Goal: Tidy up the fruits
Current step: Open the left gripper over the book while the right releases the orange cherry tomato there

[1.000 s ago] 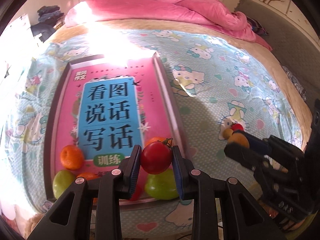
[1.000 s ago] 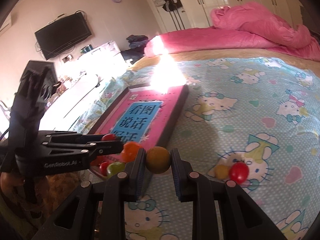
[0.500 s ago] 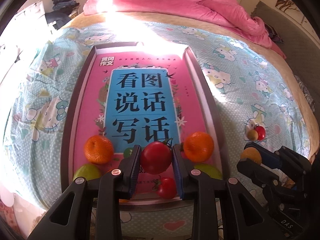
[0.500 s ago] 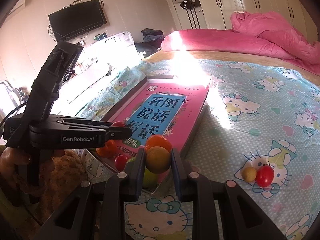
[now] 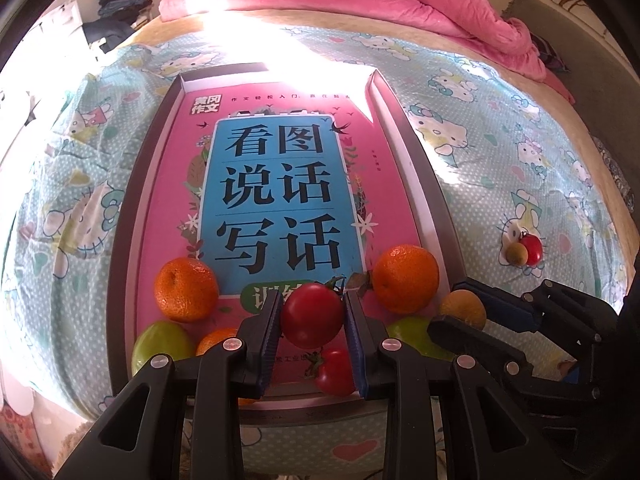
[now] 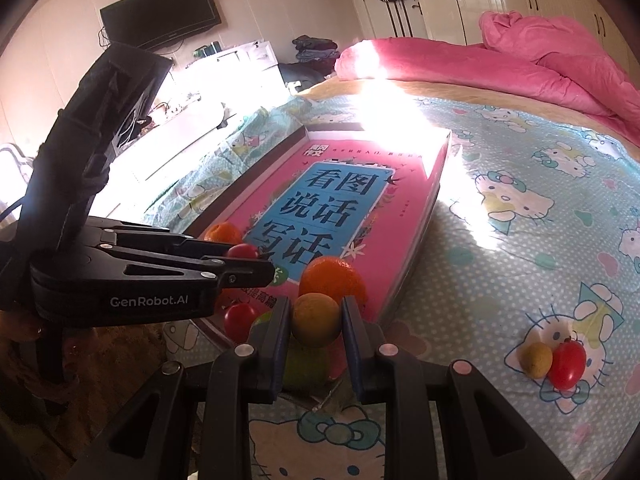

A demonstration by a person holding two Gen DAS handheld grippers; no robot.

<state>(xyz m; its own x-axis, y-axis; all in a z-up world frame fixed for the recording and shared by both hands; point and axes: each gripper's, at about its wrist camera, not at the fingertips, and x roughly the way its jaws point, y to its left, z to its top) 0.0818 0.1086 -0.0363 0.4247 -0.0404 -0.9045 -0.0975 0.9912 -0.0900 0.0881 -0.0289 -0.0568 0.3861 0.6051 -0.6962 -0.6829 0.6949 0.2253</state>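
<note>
A red tomato (image 5: 312, 315) is clamped in the left gripper (image 5: 312, 320) over the tray (image 5: 420, 184), and a yellow-orange fruit (image 6: 316, 319) in the right gripper (image 6: 316, 320). Each is best lowered toward twelve o'clock, clear of the orange (image 5: 405, 279), before release.

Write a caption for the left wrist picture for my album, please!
Left gripper holds a red tomato over a pink tray of oranges and green fruits.

A red tomato (image 5: 312, 316) sits low at centre frame; oranges (image 5: 406, 278), green fruits (image 5: 162, 346) and another tomato (image 5: 334, 372) crowd the tray's (image 5: 424, 184) near end; two small fruits (image 5: 524, 252) lie at right.
</note>
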